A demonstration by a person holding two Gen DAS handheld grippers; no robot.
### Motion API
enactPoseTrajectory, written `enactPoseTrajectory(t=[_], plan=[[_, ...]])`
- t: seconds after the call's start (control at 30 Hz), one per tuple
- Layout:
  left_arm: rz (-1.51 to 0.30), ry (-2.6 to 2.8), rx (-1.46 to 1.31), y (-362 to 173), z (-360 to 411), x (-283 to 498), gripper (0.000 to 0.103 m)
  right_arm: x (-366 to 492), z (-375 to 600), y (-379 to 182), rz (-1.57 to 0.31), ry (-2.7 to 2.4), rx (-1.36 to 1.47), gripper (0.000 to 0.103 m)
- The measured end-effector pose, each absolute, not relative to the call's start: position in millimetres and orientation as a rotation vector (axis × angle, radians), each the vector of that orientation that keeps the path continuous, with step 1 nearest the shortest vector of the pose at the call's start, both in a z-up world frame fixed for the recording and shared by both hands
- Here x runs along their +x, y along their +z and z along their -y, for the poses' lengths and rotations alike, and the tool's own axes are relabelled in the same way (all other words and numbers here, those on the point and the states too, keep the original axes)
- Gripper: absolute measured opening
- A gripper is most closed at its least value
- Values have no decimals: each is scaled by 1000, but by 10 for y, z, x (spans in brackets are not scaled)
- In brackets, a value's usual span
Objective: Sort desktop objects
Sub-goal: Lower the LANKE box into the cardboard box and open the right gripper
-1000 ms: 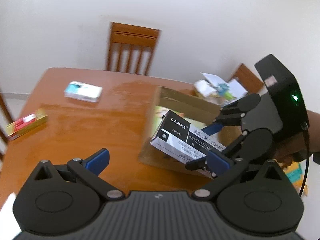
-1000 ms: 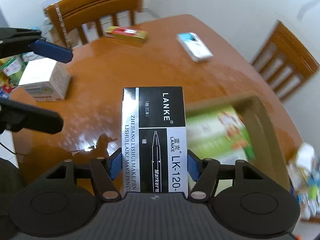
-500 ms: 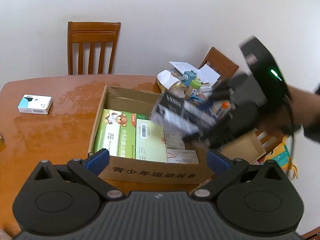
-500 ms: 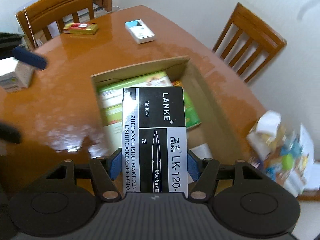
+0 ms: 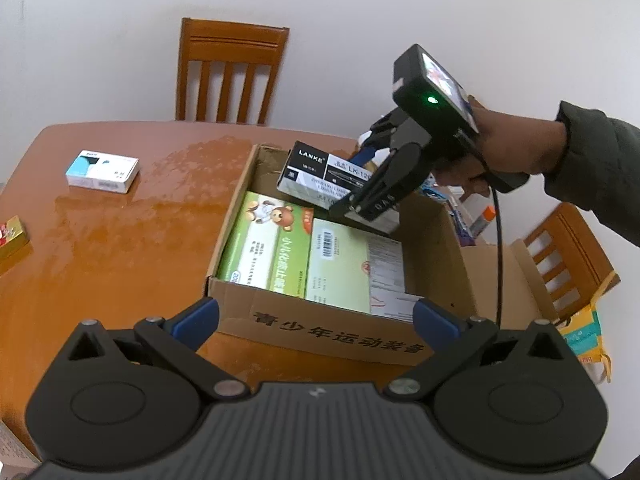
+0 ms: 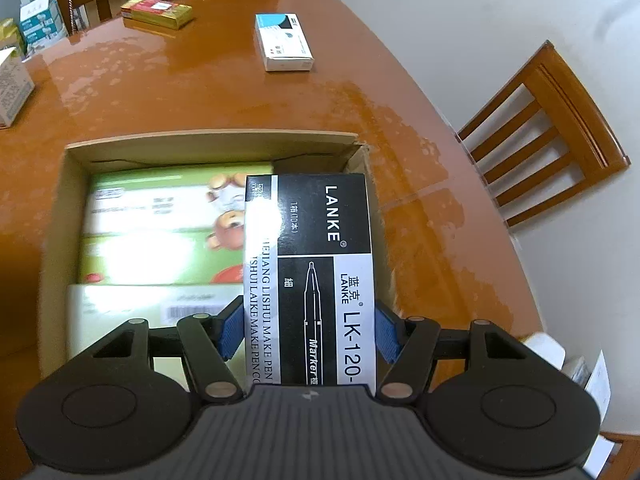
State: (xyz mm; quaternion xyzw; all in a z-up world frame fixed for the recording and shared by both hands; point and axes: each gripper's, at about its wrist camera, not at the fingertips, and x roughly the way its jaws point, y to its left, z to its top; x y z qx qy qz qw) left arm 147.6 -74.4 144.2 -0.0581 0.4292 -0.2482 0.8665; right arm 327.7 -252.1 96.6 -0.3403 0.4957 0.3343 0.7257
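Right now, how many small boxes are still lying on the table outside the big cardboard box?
3: blue-white box far side, red-gold box by a chair, white box at the edge. More may be hidden.

The marker box, clamped in the right gripper, has been carried from above the bare table to a spot over the carton, toward its 1 o'clock corner in the right wrist view, where the green packs are now partly covered by it. In the left wrist view the right gripper has been shifted from 4 o'clock up to 2 o'clock and is now seen sharp instead of blurred, with the marker box tilted over the carton's far end. The left gripper has been swung so that the carton is now framed squarely between its open fingers, and the white-blue box has been left at 10 o'clock.
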Motion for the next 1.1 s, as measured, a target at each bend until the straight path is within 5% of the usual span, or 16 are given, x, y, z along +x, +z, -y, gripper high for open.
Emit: enactPoseTrajectory(t=[1.1], plan=[[-934,-545,-122,1344,809,1559,103,3150,2951,690,-1239,759,-811,69]])
